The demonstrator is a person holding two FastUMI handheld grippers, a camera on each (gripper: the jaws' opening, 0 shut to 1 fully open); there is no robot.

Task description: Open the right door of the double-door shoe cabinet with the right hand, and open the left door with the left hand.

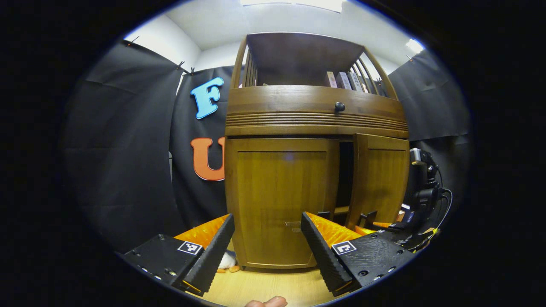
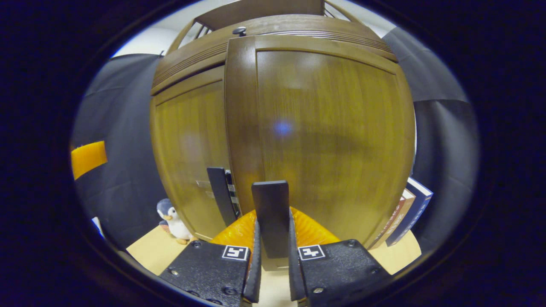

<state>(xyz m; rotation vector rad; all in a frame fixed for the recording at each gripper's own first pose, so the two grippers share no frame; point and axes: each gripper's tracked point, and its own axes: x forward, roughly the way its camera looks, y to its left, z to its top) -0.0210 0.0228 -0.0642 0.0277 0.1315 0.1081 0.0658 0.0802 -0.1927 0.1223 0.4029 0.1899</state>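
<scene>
The wooden shoe cabinet (image 1: 315, 121) stands straight ahead in the left gripper view. Its left door (image 1: 281, 200) is closed. Its right door (image 1: 381, 179) stands ajar, with a dark gap beside it. My left gripper (image 1: 267, 215) is open, a short way in front of the left door's lower part, touching nothing. My right gripper (image 1: 362, 219) is at the bottom of the right door. In the right gripper view the right door (image 2: 324, 128) looms close, and my right gripper (image 2: 244, 177) is shut on its free edge, one finger on the front, one behind.
A drawer knob (image 1: 339, 106) sits above the doors, and books (image 1: 341, 80) stand on the top shelf. A penguin plush (image 2: 172, 221) sits at the cabinet's left foot. More books (image 2: 409, 213) lean at its right side. The light wooden floor (image 1: 264, 290) runs toward me.
</scene>
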